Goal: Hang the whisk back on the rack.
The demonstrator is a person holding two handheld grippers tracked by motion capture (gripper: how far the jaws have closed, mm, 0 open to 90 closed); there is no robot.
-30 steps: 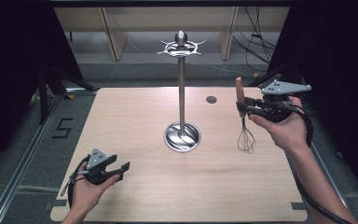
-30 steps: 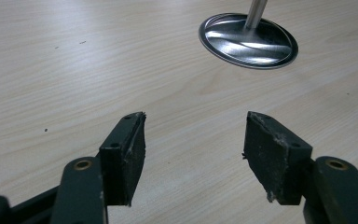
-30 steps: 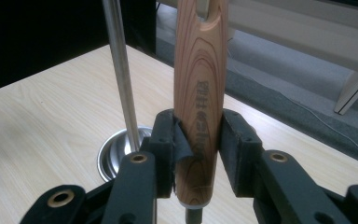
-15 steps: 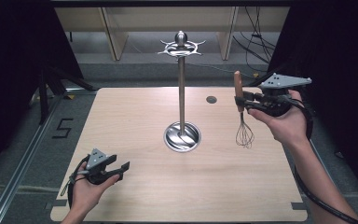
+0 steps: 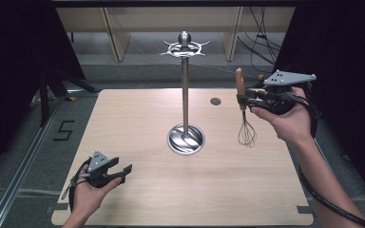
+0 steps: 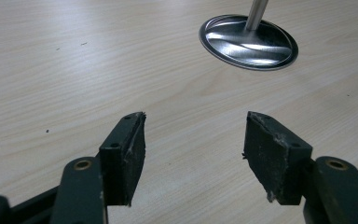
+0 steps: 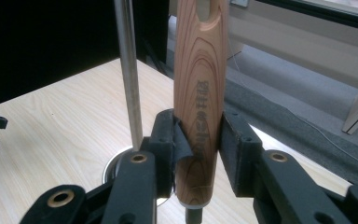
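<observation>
Two grippers are working over a pale wooden table, seen from the high view. Nearest, at the lower left of that frame, the left gripper is resting in a hand just above the tabletop, its jaws standing spread with nothing between them. In the left gripper view the left gripper is showing two worn black pads wide apart over bare wood grain, with the round base of the stand lying farther off at the upper right of the frame.

Farther in, at the centre of the high view, a metal stand is rising upright from its shiny round base, with a ring of curved hooks at its top near the upper middle of the frame.

At the right of the high view, level with the pole's middle, the right gripper is gripping a whisk by its wooden handle. The whisk is hanging upright, handle up and wire loops down, clear of the table and well to the right of the stand. In the right gripper view the right gripper is clenching both pads against the handle, with the pole standing just left of it and the handle's slotted end reaching the frame's top.

Beyond the whisk, a small dark disc is sitting in the tabletop.
</observation>
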